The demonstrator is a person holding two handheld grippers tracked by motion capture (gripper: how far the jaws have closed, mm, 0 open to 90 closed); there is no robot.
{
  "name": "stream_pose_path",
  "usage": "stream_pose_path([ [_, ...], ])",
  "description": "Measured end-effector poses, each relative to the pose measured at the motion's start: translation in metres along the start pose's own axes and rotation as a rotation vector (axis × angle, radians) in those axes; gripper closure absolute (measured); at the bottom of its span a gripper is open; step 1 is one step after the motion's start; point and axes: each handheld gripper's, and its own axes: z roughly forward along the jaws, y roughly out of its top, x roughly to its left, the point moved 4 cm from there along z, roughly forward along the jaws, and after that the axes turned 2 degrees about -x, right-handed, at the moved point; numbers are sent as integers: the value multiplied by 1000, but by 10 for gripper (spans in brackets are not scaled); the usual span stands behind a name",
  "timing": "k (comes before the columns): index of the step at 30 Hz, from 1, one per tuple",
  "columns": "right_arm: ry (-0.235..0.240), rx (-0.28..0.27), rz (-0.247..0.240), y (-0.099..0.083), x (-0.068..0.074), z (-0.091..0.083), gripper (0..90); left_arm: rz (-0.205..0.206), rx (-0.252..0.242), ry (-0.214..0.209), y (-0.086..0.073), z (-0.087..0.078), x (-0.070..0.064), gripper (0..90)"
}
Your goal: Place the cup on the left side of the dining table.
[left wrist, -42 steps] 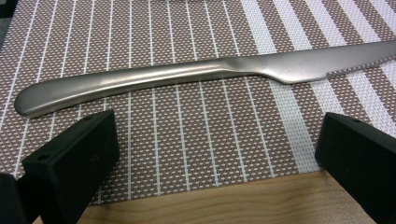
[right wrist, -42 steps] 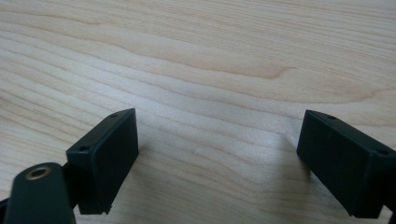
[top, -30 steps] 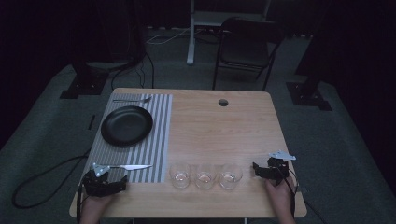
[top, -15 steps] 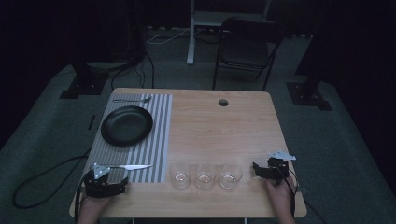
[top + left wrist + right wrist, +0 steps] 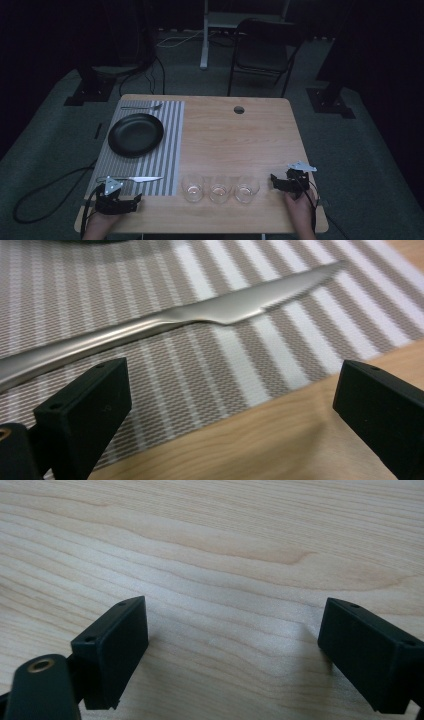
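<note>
Near the knife point(image 5: 200, 315), both hand-held grippers stay spread apart, left point(image 5: 131, 204) barely shifted.

Knife point(image 5: 200, 315) handle cut off at left edge of left gripper view; plate point(image 5: 90, 241) barely seen, clipped at top edge.

Dim room, grey carpeted floor point(image 5: 45, 150). Light wooden table point(image 5: 235, 145) at centre, round hole point(image 5: 239, 109) toward 12 o'clock. Dark folding chair point(image 5: 262, 55) at 12 o'clock; black stand bases point(image 5: 85, 92) at 10 and 2 o'clock.
</note>
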Motion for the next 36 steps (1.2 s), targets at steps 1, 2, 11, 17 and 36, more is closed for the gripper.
stream_pose_path([
  [1,0,0,0,0,0,0,122,9,3,-12,0,0,-2,26],
  [2,0,0,0,0,0,0,122,13,-1,-32,0,0,-3,26],
  [11,0,0,0,0,0,0,122,67,-6,-93,3,2,-16,27],
  [17,0,0,0,0,0,0,122,108,-18,-147,8,0,-27,27],
  [36,0,0,1,0,0,0,122,201,-66,-266,23,-7,-51,27],
])
